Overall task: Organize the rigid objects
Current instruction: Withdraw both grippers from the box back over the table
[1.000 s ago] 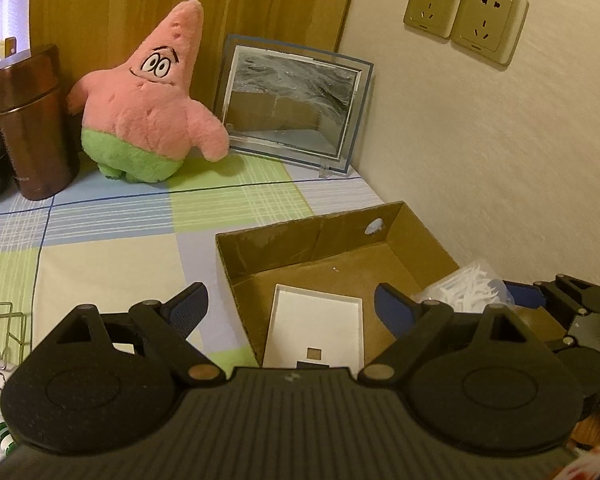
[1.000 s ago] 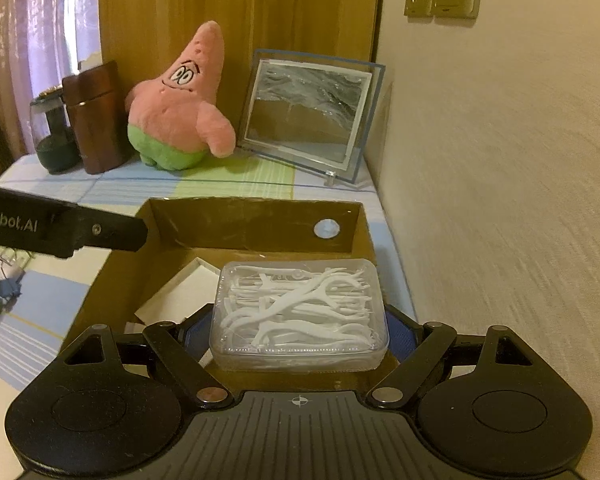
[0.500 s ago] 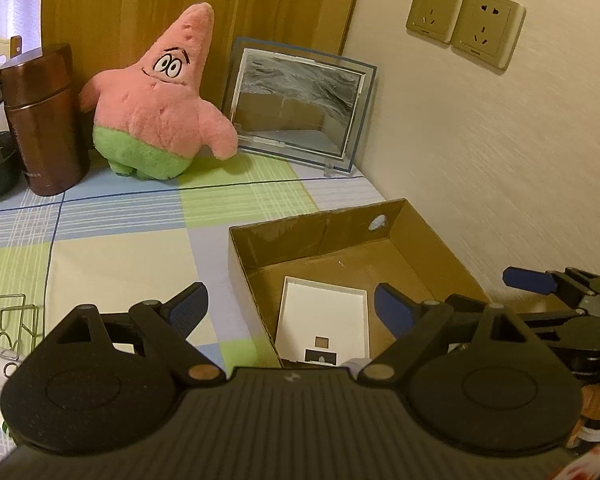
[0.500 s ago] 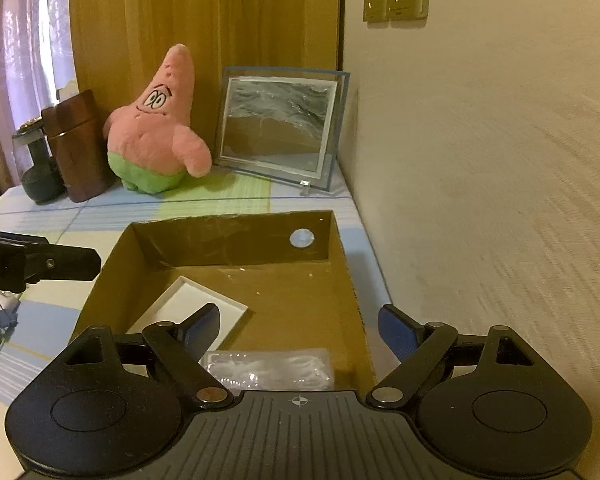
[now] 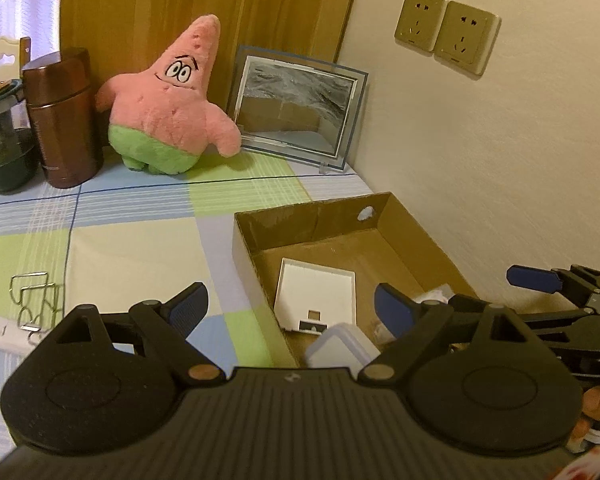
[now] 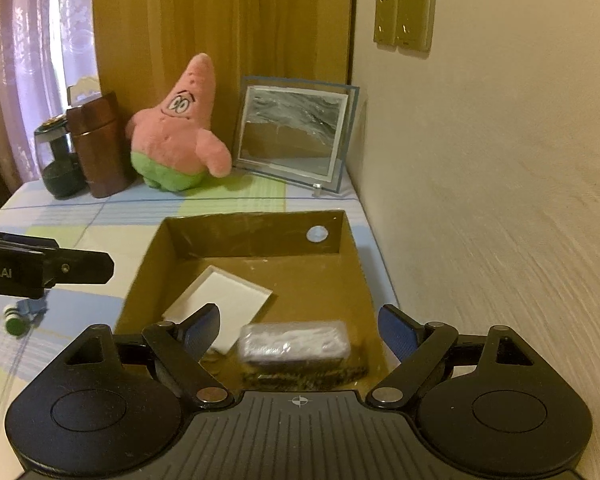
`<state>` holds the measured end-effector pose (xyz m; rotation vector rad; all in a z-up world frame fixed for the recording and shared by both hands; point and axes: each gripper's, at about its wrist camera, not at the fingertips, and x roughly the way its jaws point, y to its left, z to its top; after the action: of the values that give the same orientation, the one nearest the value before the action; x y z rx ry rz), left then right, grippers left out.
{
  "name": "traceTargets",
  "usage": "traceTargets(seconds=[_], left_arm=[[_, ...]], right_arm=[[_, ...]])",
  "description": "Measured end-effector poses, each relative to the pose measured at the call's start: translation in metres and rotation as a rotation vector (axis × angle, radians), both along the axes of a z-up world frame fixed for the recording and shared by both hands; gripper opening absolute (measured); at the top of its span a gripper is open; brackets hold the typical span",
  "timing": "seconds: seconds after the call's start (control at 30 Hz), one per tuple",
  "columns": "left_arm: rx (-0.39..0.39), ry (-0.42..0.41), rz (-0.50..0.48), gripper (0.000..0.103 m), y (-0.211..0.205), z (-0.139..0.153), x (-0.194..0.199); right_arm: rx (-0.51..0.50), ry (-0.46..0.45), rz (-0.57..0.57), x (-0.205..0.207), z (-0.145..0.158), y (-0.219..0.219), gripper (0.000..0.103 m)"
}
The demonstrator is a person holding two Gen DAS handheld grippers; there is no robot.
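floss box released into cardboard box

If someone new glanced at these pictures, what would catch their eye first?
Likely the pink star plush standing at the back of the table beside a brown flask and a framed picture. Next, the open cardboard box by the wall, holding a white tray and a clear case.

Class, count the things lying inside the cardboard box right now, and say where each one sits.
2 in the cardboard box. A white tray lies flat toward the left side; a clear floss-pick case lies at the near end. The gripper bodies hide the nearest edge, so more may be there.
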<state>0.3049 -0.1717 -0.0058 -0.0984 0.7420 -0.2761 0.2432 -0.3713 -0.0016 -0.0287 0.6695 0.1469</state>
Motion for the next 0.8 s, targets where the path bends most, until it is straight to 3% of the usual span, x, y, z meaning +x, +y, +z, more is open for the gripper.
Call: traceTargets(seconds=[0.43, 0.8], left_arm=[[-0.001, -0.023, 0.033, 0.088, 0.032, 0.029, -0.073], [0.032, -0.023, 0.123, 0.088, 0.082, 0.033, -0.145]], right_arm=[[0.042, -0.029, 0.021, -0.063, 0.038, 0.027, 0.084], [0.072, -0.052, 0.067, -0.115, 0.055, 0.057, 0.084]])
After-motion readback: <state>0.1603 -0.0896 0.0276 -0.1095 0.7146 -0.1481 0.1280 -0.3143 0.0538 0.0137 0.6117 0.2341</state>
